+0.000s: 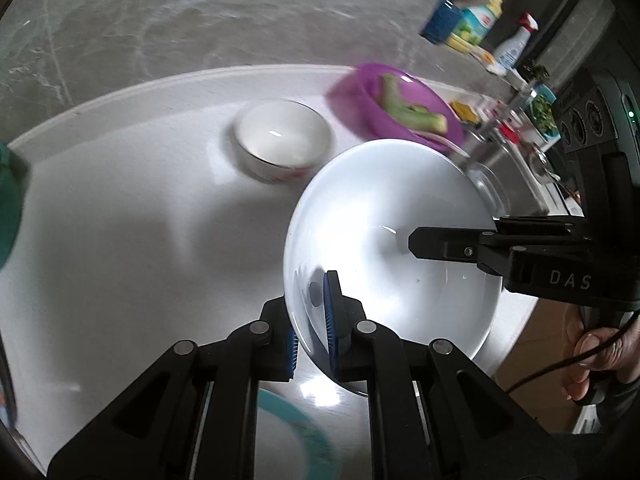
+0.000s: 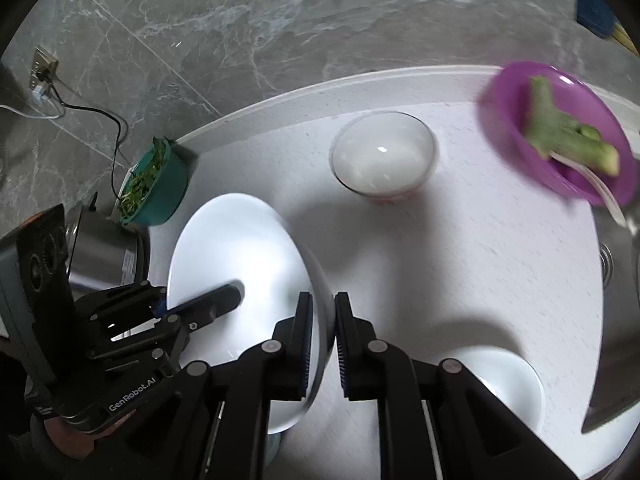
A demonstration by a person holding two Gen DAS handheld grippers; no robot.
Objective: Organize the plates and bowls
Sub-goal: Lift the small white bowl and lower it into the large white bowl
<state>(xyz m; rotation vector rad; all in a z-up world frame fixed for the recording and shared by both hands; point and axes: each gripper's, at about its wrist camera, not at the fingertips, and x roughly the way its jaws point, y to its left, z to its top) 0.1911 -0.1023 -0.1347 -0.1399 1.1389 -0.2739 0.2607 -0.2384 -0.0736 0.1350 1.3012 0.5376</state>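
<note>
Both tools, left tool (image 1: 314,330) and right tool (image 2: 322,346), pinch the white plate's (image 1: 400,248) rim, hiding the teal plate (image 1: 296,420) below.

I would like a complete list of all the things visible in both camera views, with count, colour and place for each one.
white plate: 1, white, lifted and tilted above the table, gripped at two rim spots
small bowl: 1, white with red marks on its side, mid table
purple bowl: 1, purple, far right on the table, holding green vegetable pieces and a white spoon
green bowl: 1, teal, left table edge, filled with leafy greens
second white bowl: 1, white, near right of the table
teal-rimmed dish: 1, under the left gripper, partly hidden
table: 1, white, round
bottles: several, blurred, on the far counter
left gripper: black with blue pads, shut on the plate rim
right gripper: black with blue pads, shut on the plate rim
</note>
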